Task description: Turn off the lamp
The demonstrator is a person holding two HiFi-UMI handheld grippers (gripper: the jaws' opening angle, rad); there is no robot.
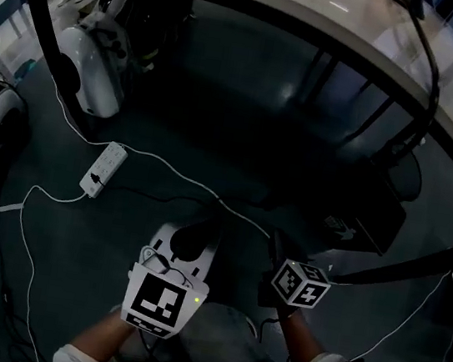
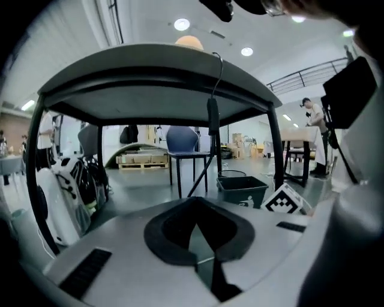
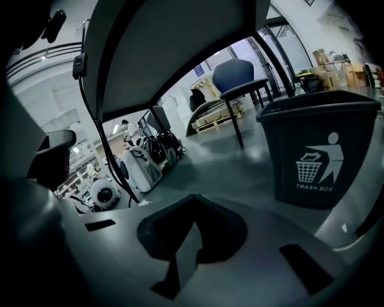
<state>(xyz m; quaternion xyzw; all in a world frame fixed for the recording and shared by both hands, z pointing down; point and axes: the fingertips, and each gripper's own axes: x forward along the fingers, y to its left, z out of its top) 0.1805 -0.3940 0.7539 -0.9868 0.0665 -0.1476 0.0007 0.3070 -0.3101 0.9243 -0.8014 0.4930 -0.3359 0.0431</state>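
Note:
Both grippers hang low over the dark floor, in front of a curved table (image 1: 319,13). My left gripper (image 1: 195,232) is shut with nothing in it, its jaws meeting at a point (image 2: 195,202). To its right, my right gripper (image 1: 275,249) is also shut and empty (image 3: 193,202). A black cord (image 2: 212,114) with a small inline box hangs from the table's edge; it also shows in the right gripper view (image 3: 78,65). A pale orange rounded top (image 2: 189,41) peeks over the tabletop; I cannot tell whether it is the lamp. Neither gripper touches the cord.
A white power strip (image 1: 103,169) with a white cable lies on the floor to the left. White machines (image 1: 92,63) stand by the table's left leg. A dark trash bin (image 3: 321,150) sits right of the grippers, and a blue chair (image 2: 182,144) stands beyond the table.

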